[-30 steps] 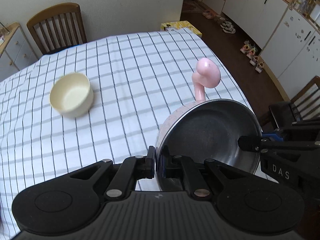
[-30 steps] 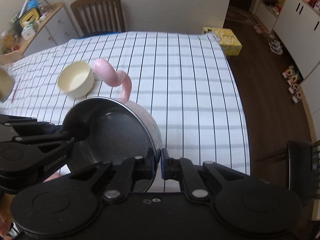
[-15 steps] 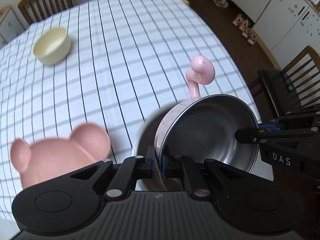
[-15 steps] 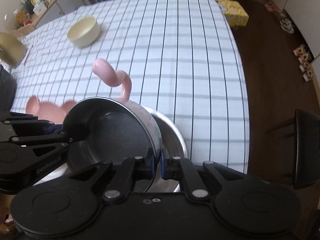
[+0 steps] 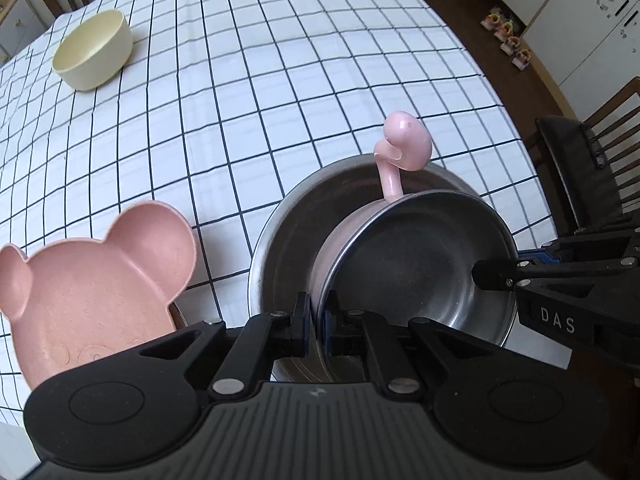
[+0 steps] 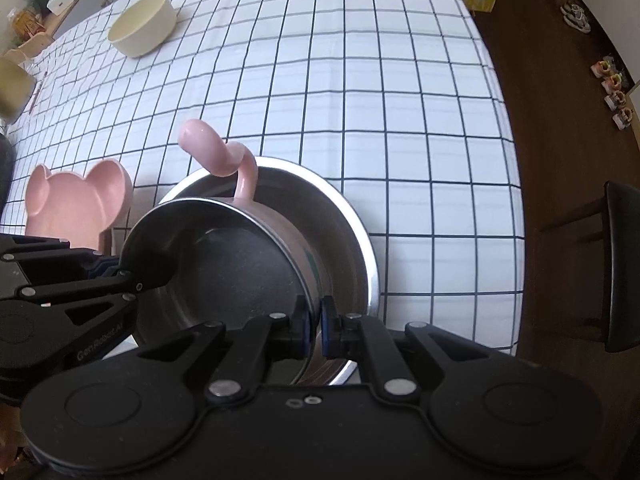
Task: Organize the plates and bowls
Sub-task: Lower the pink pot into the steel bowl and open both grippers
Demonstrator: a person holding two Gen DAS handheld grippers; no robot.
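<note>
- Your left gripper [image 5: 319, 322] is pinched onto the rim of the pink saucepan [image 5: 416, 268], with one finger inside the wall and one outside, on the pan's near-left edge in the left wrist view.
- Your right gripper [image 6: 315, 328] is clamped the same way on the opposite side of the rim, and its black fingers [image 5: 496, 276] show at the right edge of the pan in the left wrist view.
- The saucepan hangs between the two grippers, tilted, with its dark interior open toward both cameras; its outer wall is pale pink.
- Its pink curled handle [image 5: 402, 152] sticks out from the far side of the rim and ends in a rounded knob.
- Directly under the pan sits a larger stainless steel bowl [image 5: 288, 220]; the pan's body overlaps the bowl's opening, but whether the pan's base touches the bowl you cannot tell from either view.
- The steel bowl stands near the close edge of the table, on the white tablecloth with dark check lines [image 5: 280, 80].
- Just beside the steel bowl, to its left, lies a pink bear-shaped plate [image 5: 88, 280] with two round ears pointing away from you; it seems to rest on top of another dish, whose edge barely shows.
- Far across the cloth, well apart from the rest, stands a cream bowl [image 5: 94, 50], upright.
- Beyond the table there are wooden chairs [image 5: 616, 128] and white cabinets [image 5: 592, 20], with shoes on the dark floor.
</note>
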